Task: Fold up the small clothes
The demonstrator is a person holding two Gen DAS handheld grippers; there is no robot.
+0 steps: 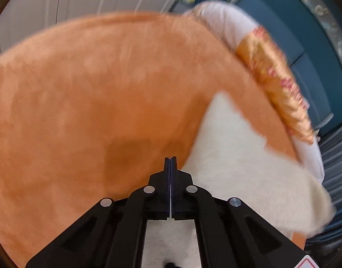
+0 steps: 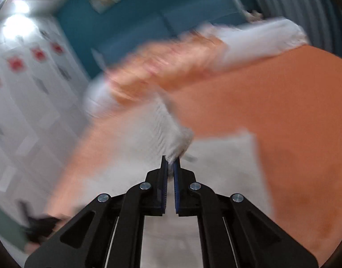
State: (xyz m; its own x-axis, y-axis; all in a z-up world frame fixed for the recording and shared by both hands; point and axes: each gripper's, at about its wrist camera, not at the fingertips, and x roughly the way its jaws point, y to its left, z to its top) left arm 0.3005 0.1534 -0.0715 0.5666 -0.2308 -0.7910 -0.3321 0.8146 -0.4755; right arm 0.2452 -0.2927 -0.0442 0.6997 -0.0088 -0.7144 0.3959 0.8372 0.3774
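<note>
A white fuzzy garment [image 1: 237, 160] lies on an orange bedspread [image 1: 92, 89]. In the left wrist view my left gripper [image 1: 171, 158] is shut, its tips right at the garment's left edge. No cloth shows between its pads, and I cannot tell whether it pinches any. The right wrist view is blurred. There the same white garment [image 2: 220, 156] spreads under my right gripper [image 2: 171, 159], which is shut on a bunched fold of it [image 2: 171, 134] that rises from between the fingertips.
A white pillow [image 1: 226, 26] with a gold and pink patterned band [image 1: 275, 78] lies at the bed's far edge, against a teal wall [image 1: 271, 6]. A white cupboard with red marks [image 2: 25, 78] stands left of the bed. A dark blurred shape [image 2: 39, 225] sits at the lower left.
</note>
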